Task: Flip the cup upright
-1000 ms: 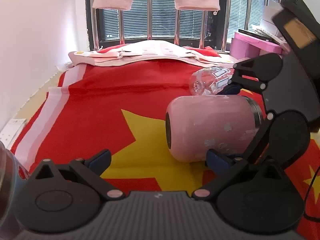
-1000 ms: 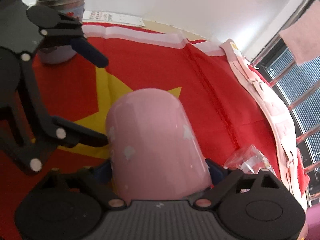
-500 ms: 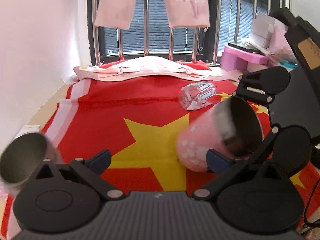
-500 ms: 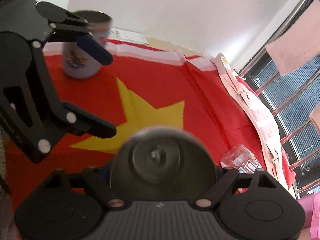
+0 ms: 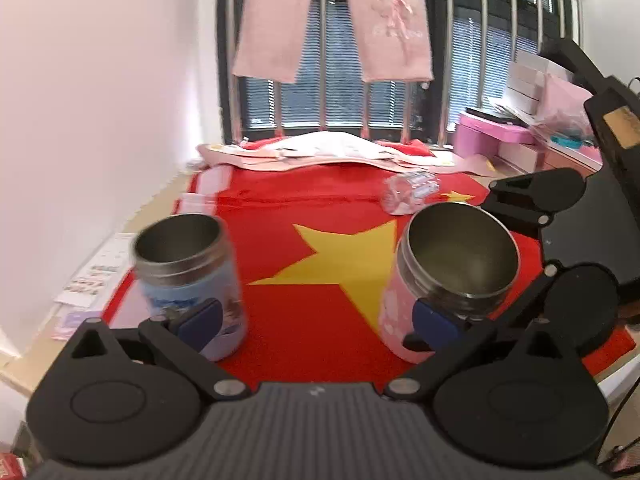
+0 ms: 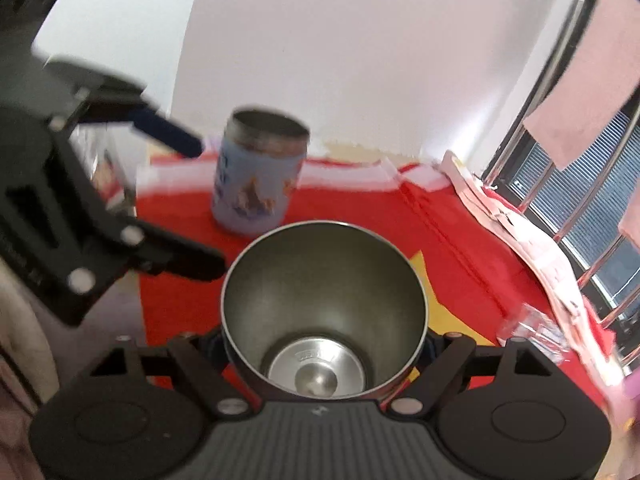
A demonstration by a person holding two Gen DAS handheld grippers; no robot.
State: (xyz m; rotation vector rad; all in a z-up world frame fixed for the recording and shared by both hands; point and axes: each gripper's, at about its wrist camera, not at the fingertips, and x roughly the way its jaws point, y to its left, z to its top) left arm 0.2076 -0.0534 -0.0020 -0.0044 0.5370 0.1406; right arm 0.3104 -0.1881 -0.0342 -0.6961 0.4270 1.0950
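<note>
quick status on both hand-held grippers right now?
Left hand-held gripper: open, holding nothing.
Right hand-held gripper: shut on the pink cup, mouth facing up.

A blue cup point(image 5: 188, 276) with a steel rim stands upright on a red cloth point(image 5: 316, 320) bearing yellow stars; a crumpled clear plastic bottle point(image 5: 408, 192) lies farther back; pink garments point(image 5: 272, 20) hang at the barred window; pink boxes point(image 5: 496, 136) sit at the right
</note>
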